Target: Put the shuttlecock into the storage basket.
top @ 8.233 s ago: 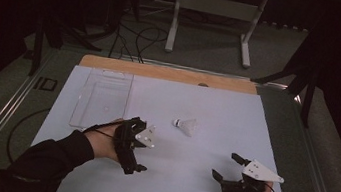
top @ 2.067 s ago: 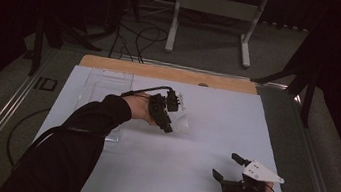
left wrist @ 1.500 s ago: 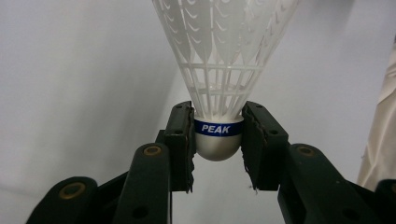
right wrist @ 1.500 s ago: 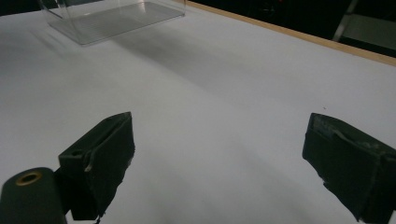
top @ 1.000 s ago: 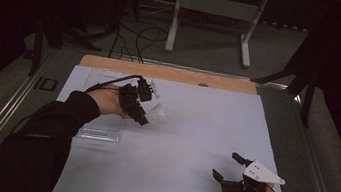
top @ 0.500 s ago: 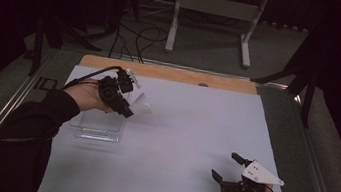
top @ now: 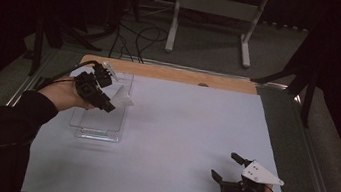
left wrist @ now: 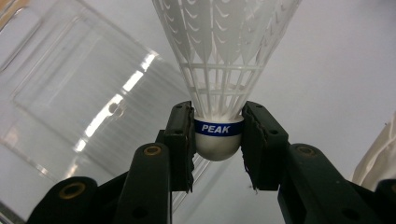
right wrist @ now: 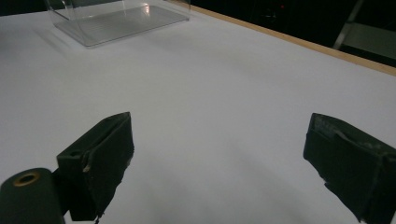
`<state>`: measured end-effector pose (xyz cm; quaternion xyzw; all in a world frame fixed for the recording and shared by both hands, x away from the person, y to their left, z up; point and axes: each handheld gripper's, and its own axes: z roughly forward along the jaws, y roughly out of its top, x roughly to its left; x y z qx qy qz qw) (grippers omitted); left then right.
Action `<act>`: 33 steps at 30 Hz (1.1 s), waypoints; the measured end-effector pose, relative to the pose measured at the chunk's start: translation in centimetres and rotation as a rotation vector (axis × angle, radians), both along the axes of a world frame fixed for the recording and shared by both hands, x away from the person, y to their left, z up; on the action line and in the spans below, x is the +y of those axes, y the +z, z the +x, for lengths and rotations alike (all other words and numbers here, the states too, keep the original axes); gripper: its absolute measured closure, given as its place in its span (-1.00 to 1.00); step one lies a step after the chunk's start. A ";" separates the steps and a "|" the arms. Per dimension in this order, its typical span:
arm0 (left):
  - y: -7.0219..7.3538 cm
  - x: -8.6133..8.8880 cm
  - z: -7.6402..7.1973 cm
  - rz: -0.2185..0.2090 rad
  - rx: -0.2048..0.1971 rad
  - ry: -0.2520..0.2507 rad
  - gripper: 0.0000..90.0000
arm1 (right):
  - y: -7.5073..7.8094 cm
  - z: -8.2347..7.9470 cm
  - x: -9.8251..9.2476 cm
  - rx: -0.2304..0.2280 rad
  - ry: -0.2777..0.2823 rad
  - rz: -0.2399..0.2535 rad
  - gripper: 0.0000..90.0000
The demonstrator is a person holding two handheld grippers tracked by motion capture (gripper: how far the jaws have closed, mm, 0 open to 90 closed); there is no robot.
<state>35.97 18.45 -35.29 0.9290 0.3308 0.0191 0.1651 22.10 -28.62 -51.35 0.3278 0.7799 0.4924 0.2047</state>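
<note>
One shuttlecock (left wrist: 219, 84) clamped in left hand-held gripper (left wrist: 217, 140), above clear tray (top: 100, 116)

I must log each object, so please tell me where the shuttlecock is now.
In the high view the shuttlecock is at the left, held by its cork in the left tool, above the clear plastic box.

The desk (top: 167, 141) carried a white sheet covering nearly its whole top; a strip of bare wood (top: 171, 74) remained exposed along the far edge. A clear plastic tray (top: 99, 124) lay directly on the sheet at the left side, reaching toward the far edge. In the right gripper view, the tray (right wrist: 116, 21) appeared at the far left, resting flat on the white surface (right wrist: 224, 93).
</note>
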 end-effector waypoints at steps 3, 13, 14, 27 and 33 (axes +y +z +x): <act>0.2 0.9 -0.2 -0.015 -0.013 0.012 0.47 | 0.0 0.0 0.0 0.000 -0.001 -0.001 -0.81; -0.1 3.4 -1.0 -0.018 -0.008 0.121 0.47 | 0.0 0.0 0.0 0.002 0.000 -0.001 -0.81; -0.3 3.8 -1.1 -0.025 -0.006 0.153 0.47 | 0.0 0.0 0.0 0.001 0.000 -0.001 -0.81; -3.1 6.6 -1.9 -0.059 -0.038 0.336 0.47 | -0.1 0.1 0.1 0.012 0.005 -0.006 -0.81; -4.1 7.3 -2.1 -0.025 -0.051 0.392 0.47 | -0.2 0.1 0.1 0.013 0.006 -0.009 -0.81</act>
